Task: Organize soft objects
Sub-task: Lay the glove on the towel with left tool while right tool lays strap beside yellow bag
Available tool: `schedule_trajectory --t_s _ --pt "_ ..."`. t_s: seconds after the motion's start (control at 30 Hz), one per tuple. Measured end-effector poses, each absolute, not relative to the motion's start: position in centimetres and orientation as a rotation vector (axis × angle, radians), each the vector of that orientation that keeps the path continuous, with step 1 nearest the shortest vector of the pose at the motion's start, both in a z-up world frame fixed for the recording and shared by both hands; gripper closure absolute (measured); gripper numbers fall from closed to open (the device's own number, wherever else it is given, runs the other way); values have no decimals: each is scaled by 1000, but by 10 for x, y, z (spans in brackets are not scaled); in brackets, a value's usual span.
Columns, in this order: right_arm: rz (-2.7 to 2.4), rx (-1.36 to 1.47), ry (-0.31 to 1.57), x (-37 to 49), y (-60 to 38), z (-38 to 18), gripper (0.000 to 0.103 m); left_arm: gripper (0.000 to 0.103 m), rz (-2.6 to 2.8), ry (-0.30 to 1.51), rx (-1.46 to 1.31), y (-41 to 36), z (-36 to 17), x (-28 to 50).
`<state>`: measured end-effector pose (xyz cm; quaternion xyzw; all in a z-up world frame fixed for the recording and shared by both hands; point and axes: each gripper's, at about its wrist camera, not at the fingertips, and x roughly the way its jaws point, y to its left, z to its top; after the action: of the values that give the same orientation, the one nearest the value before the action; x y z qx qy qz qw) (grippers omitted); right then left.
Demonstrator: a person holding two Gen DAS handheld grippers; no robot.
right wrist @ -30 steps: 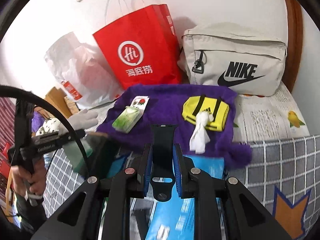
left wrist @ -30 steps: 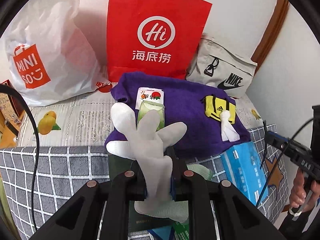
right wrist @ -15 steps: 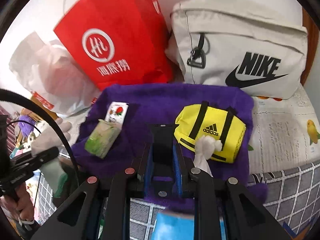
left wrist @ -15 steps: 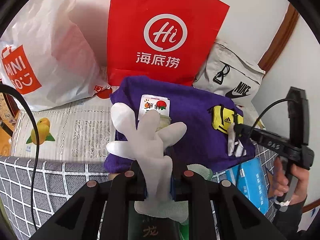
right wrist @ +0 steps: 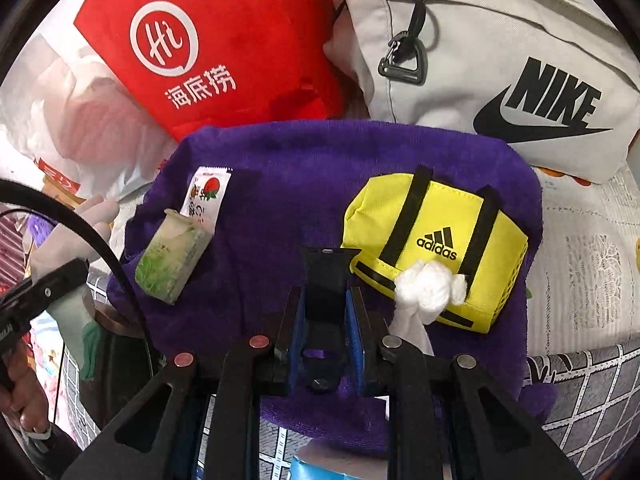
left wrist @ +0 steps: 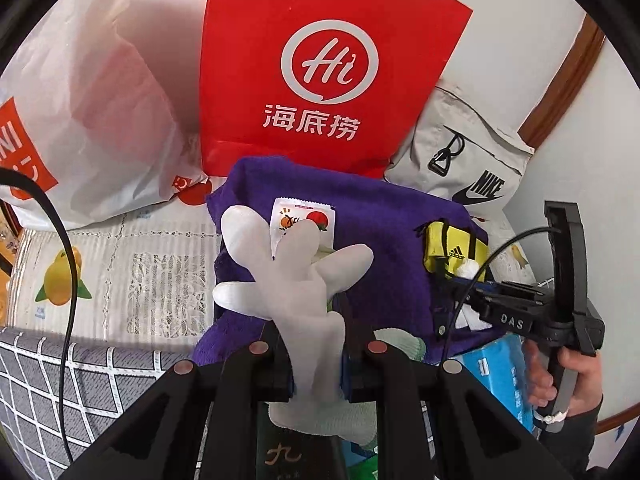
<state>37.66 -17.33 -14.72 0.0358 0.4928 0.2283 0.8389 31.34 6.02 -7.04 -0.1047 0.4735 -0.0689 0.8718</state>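
- Far left, seen from the left wrist: a white plastic shopping bag (left wrist: 80,128) leans at the back, beside a red paper bag (left wrist: 320,80); both stand on a fruit-print sheet (left wrist: 120,272) over what looks like a bed.
- Left gripper (left wrist: 316,364): its fingers are clenched on a white knitted glove (left wrist: 296,280), pinched near the cuff so the glove's fingers splay upward; the glove hangs in the air just in front of the purple towel (right wrist: 304,176).
- Centre: the purple towel lies flat and serves as the gathering place; on its left part rest a small fruit-print sachet (right wrist: 206,196) and a green tissue pack (right wrist: 172,256), touching each other.
- Right gripper (right wrist: 326,324): its fingers are closed on a black strap-like piece (right wrist: 325,280), held low over the towel's middle.
- Right: a yellow mini duffel bag (right wrist: 436,244) sits on the towel with a crumpled white tissue (right wrist: 430,288) at its front edge; a grey sling bag (right wrist: 500,60) lies behind.
- Judged step: both hands carry soft items to the towel; next, each needs a bare patch of purple, a lowering, then released fingers.
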Motion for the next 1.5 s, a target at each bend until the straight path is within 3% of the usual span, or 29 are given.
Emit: schedule_trajectory --t_s 0.43,1.0,1.1,1.17,1.23,1.5 --pt "525 89 977 344 -193 -124 69 88 -139 1032 -210 31 -85 353" --pt "534 142 917 283 -232 -126 68 87 -191 1121 -216 -22 -121 398" --pt "528 141 923 280 -234 -128 68 74 -201 1134 -224 -23 -123 400" --pt "527 145 926 280 -236 -130 68 53 -194 1140 -247 -21 -121 400" --pt "523 153 931 280 -238 -131 68 40 -187 1124 -250 -19 -116 397" --pt "539 161 931 268 -233 -129 68 40 -160 1061 -183 -8 -86 372"
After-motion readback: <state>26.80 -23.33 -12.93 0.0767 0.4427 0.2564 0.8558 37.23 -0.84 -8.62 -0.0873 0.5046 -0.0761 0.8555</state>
